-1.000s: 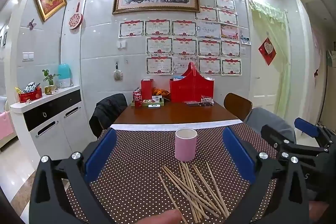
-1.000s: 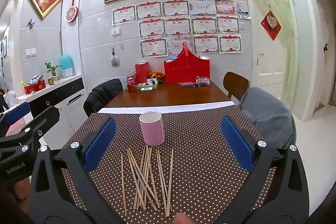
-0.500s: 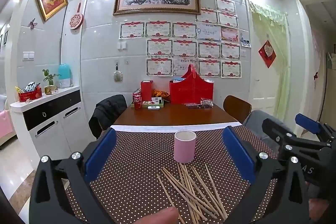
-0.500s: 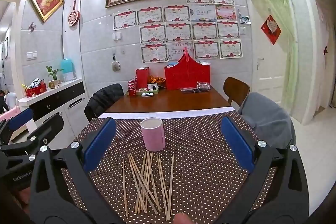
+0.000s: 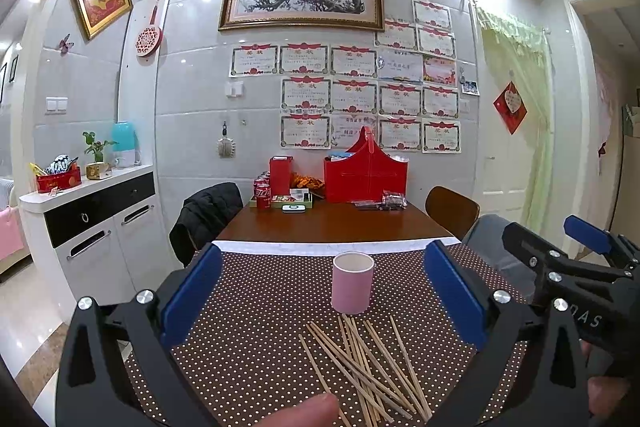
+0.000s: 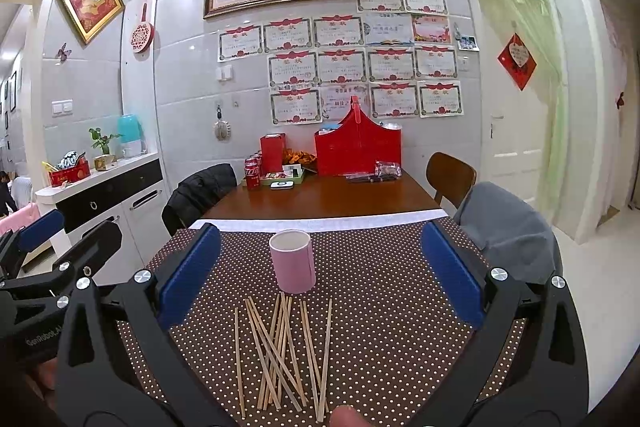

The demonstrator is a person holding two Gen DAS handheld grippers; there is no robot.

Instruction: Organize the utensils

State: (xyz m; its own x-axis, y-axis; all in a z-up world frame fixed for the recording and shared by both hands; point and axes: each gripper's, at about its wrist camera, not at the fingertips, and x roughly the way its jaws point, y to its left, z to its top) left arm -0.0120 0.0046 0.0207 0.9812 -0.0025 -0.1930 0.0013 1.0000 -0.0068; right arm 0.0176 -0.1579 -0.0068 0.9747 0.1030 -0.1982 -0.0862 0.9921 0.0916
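Note:
Several wooden chopsticks [image 5: 362,367] [image 6: 280,343] lie loosely crossed on the brown dotted tablecloth [image 5: 256,315] [image 6: 384,307]. Just behind them stands an empty pink cup [image 5: 352,282] [image 6: 292,261], upright. My left gripper [image 5: 320,303] hovers open above the near table edge, nothing between its blue pads. My right gripper [image 6: 318,275] is also open and empty, held over the chopsticks. In the left wrist view the right gripper [image 5: 576,259] shows at the right edge; in the right wrist view the left gripper [image 6: 48,251] shows at the left edge.
Beyond the cloth the bare wooden table [image 5: 332,223] carries a red basket [image 5: 366,175], red box, cola cans [image 5: 262,193] and a tray. Chairs stand around: one with a black jacket [image 5: 208,215], one with a grey garment [image 6: 504,231]. A white cabinet [image 5: 92,239] is at left.
Both grippers have lifted and tilted slightly; the cup and chopsticks sit a little lower and farther in view. Nothing on the table has moved.

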